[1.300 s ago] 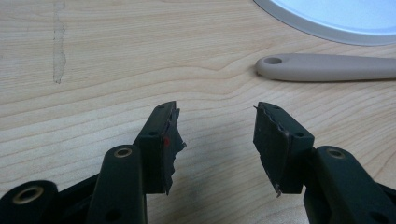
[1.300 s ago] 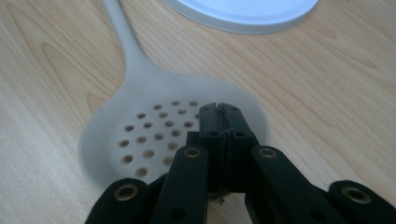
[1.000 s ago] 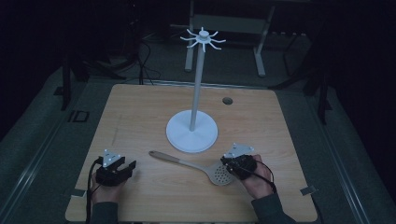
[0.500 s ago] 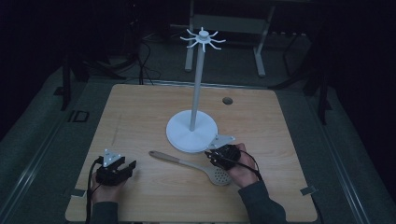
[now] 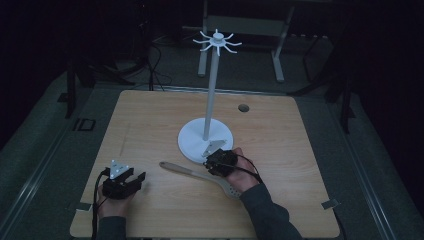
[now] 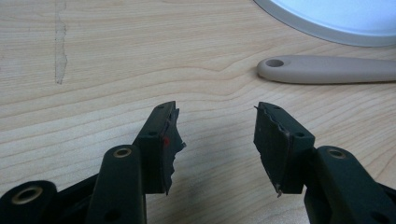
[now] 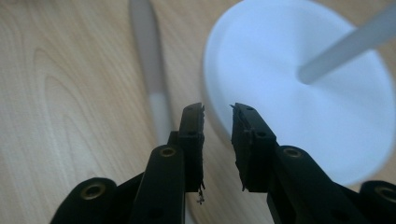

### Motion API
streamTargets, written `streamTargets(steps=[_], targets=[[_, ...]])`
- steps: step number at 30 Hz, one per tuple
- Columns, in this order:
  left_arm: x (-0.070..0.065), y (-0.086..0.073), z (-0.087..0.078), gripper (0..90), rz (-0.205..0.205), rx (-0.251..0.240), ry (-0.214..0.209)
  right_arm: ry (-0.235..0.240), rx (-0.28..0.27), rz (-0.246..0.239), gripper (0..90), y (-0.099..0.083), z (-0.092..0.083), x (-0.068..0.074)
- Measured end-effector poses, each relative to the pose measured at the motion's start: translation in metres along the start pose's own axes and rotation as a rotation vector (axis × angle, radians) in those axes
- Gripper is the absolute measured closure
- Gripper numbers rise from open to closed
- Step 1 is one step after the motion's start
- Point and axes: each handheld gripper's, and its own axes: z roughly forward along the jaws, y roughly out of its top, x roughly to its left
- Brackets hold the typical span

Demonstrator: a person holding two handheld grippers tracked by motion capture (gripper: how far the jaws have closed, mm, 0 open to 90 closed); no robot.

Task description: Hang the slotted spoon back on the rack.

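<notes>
A beige slotted spatula (image 5: 200, 175) lies flat on the wooden table (image 5: 145, 120), handle toward the left. In the left gripper view its handle end (image 6: 327, 70) with a hanging hole is ahead and to the right. My left gripper (image 5: 139, 179) rests near the front left, jaws wide open (image 6: 215, 121) with nothing between them. My right gripper (image 5: 209, 161) hovers over the spatula's middle at the edge of the white stand base (image 5: 192, 140). Its jaws (image 7: 217, 112) stand a narrow gap apart, with nothing between them, above the blurred handle (image 7: 149, 56) and base (image 7: 299, 84).
The stand's thin pole (image 5: 212, 90) rises to a ring of hooks (image 5: 217, 41). A small round hole (image 5: 243, 107) sits in the tabletop at the back right. Dark floor and frame legs surround the table.
My right gripper has moved left and away from me, from the spatula's head to above its handle by the stand base. The left gripper has stayed put.
</notes>
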Motion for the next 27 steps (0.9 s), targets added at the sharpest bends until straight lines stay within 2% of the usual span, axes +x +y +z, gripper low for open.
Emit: streamTargets(steps=[9,12,13,16,27], targets=[[0.0,0.0,0.0,49.4,-0.001,-0.002,0.0,0.101,0.067,-0.045,74.0,0.013,0.028,0.01],[0.0,0.0,0.0,49.4,-0.003,-0.002,-0.002,0.118,0.081,-0.049,73.9,0.017,0.034,0.012],[0.0,0.0,0.0,49.4,-0.002,-0.001,-0.002,0.142,0.098,-0.054,73.8,0.02,0.04,0.014],[0.0,0.0,0.0,49.4,-0.002,-0.001,-0.003,0.166,0.132,-0.064,73.5,0.023,0.049,0.016],[0.0,0.0,0.0,49.3,-0.002,-0.002,-0.005,0.222,0.281,-0.095,73.0,0.04,0.072,0.016]])
